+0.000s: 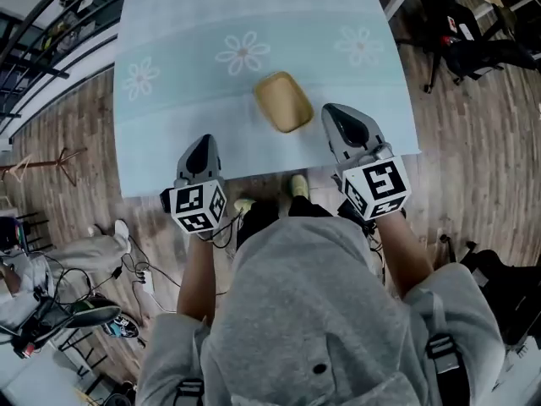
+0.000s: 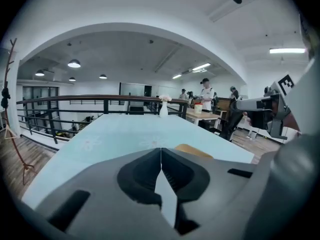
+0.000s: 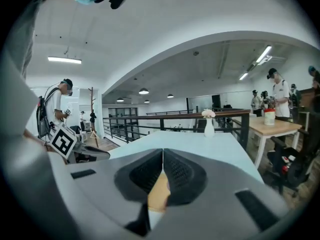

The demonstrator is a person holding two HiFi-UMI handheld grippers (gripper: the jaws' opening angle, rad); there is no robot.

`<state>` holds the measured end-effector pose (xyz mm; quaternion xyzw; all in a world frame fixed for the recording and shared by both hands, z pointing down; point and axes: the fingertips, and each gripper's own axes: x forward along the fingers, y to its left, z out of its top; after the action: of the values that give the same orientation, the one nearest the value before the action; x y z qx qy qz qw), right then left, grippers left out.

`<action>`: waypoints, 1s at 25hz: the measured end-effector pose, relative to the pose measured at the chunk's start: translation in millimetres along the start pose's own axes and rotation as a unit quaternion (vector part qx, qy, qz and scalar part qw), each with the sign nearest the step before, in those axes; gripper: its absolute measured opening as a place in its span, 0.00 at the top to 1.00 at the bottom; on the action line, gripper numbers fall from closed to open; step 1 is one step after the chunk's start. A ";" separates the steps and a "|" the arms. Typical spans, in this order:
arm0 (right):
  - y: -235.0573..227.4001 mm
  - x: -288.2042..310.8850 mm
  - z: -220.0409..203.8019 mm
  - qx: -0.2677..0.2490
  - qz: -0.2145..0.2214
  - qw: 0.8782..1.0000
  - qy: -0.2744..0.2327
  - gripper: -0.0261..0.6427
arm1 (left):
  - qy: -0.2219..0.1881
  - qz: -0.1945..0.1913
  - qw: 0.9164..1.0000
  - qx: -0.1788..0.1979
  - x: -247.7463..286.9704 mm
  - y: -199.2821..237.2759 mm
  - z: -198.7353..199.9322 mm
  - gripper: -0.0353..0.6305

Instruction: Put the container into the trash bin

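tan container (image 1: pixel 284 101) near table (image 1: pixel 169 134) front edge; left gripper (image 1: pixel 202 145), right gripper (image 1: pixel 336 114) closed, empty.

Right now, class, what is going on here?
A person holds a gripper in each hand at the near edge of a pale blue table. Both the left gripper and the right gripper have their jaws shut on nothing. The tan container lies just ahead, untouched. No trash bin shows.
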<state>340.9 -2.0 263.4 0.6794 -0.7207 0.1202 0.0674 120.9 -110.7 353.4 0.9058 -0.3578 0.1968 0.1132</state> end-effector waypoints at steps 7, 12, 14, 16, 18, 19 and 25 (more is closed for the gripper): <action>-40.6 -44.5 -16.0 0.026 -0.043 0.999 -0.005 0.92 | 0.036 -0.109 0.990 0.084 44.8 -101.7 4.9 0.91; -52.6 -53.4 -25.8 0.036 -0.048 0.998 0.001 0.92 | 0.076 -0.166 0.972 0.146 76.1 -152.5 -10.9 0.84; -59.1 -58.3 -30.5 0.041 -0.052 0.998 0.003 0.92 | 0.100 -0.188 0.964 0.157 86.0 -169.5 -22.9 0.77; -66.5 -64.0 -35.6 0.047 -0.058 0.997 0.005 0.92 | 0.124 -0.205 0.956 0.168 95.1 -183.3 -35.4 0.76; -73.1 -68.7 -40.3 0.053 -0.064 0.997 0.007 0.92 | 0.146 -0.216 0.948 0.183 104.4 -192.5 -49.5 0.76; -75.8 -70.6 -42.3 0.056 -0.066 0.996 0.008 0.92 | 0.157 -0.219 0.944 0.190 108.9 -195.6 -57.8 0.75; -88.6 -78.4 -52.8 0.070 -0.075 0.995 0.014 0.92 | 0.218 -0.219 0.922 0.234 126.3 -204.3 -92.6 0.75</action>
<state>431.0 83.2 301.0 0.7327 -0.6566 0.1746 0.0381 321.0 -8.2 478.7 0.8968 -0.0610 0.4381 0.0131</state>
